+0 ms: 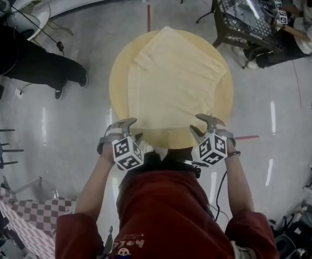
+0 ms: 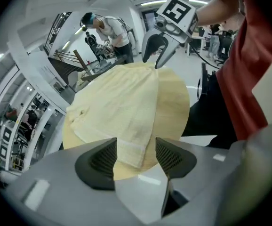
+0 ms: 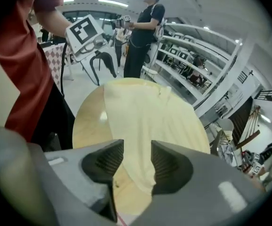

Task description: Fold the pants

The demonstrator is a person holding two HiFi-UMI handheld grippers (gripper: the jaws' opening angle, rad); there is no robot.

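Pants (image 1: pixel 172 80) cover the tabletop (image 1: pixel 117 85); at their near edge the left hand-held gripper (image 1: pixel 124 127) and right hand-held gripper (image 1: pixel 207 122) gape (gripping nothing).

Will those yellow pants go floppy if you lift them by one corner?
Probably floppy: the pants lie limp and flat in folded layers. Likely light, since the cloth looks thin. Pushed, they would probably bunch up rather than slide on the round table.

Open floor (image 1: pixel 64 139) l & r of round table (image 1: pixel 118 72), mesh table (image 1: pixel 242 15) far r, person in black (image 1: pixel 32 63) l
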